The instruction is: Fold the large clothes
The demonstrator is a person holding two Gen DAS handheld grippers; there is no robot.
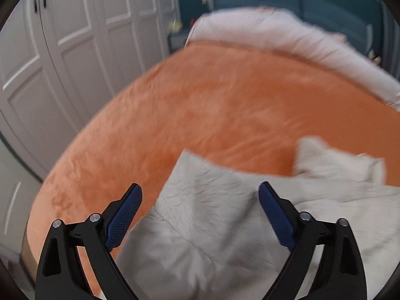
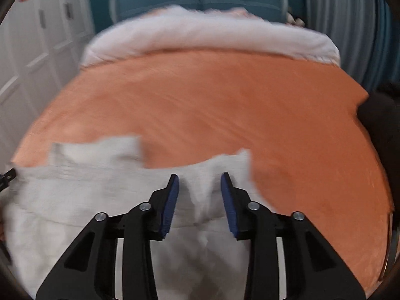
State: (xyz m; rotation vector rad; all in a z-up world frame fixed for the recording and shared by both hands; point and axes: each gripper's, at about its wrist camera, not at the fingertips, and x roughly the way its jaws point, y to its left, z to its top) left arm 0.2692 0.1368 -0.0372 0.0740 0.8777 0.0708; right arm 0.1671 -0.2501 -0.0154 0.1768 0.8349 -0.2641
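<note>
One pale garment (image 1: 212, 225) on one orange bed (image 1: 225, 105); two grippers' fingers (image 1: 130, 210) released, empty.

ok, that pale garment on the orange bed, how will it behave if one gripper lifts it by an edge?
Probably floppy: the pale garment lies creased and rumpled on the orange bedcover, so it should drape and sag. Likely light for its size, since the cloth looks thin. One pinch may bunch it, so both the left gripper and right gripper seem wiser.
</note>
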